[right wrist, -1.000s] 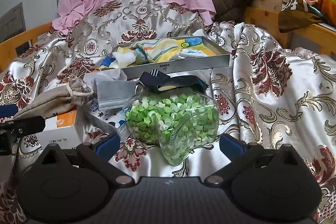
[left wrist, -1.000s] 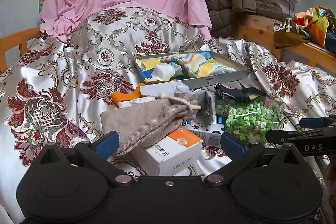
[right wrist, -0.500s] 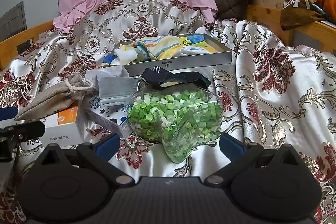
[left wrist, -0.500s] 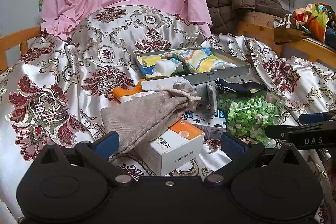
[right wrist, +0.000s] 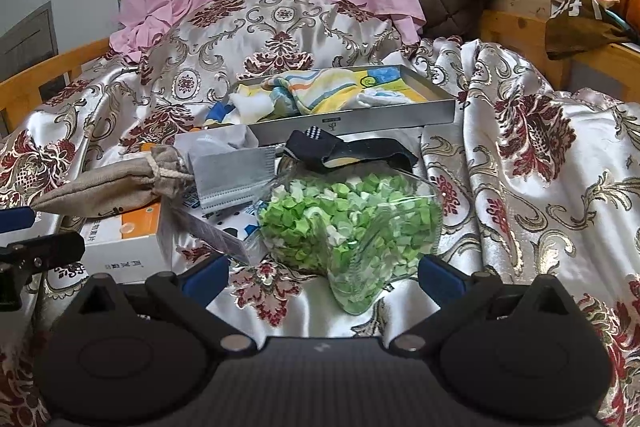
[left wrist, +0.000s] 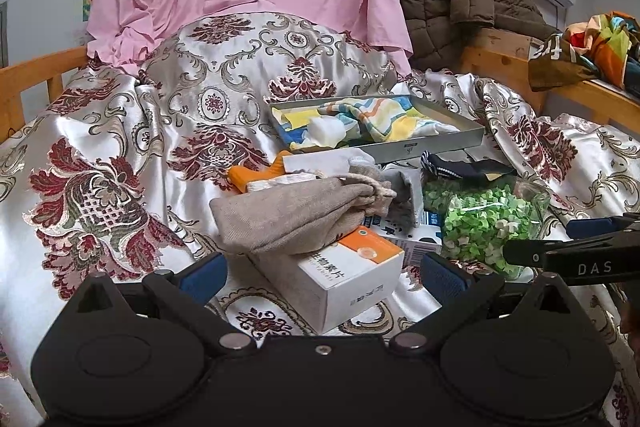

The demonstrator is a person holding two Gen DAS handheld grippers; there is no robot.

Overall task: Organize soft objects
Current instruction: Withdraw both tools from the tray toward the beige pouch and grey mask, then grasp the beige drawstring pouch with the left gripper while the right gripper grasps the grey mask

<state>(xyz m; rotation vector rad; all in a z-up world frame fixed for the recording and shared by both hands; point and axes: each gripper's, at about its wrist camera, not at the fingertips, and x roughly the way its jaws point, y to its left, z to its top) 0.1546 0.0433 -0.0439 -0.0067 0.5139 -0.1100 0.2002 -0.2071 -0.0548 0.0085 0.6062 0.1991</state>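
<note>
1. Looks like the pre-grab stage: left gripper (left wrist: 322,273) and right gripper (right wrist: 324,273) both have fingers spread wide, holding nothing.
2. Probably next: the floppy linen drawstring pouch (left wrist: 296,215), mid-frame on a glossy cardboard box (left wrist: 340,279), goes into the metal tray (left wrist: 432,145) above centre.
3. Slippery satin bedspread (left wrist: 120,147) underneath.

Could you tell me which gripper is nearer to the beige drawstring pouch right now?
Left. The left gripper sits open directly in front of the beige drawstring pouch, which lies on the orange-and-white box. The right gripper faces the bag of green pieces, with the pouch off to its left.
</note>
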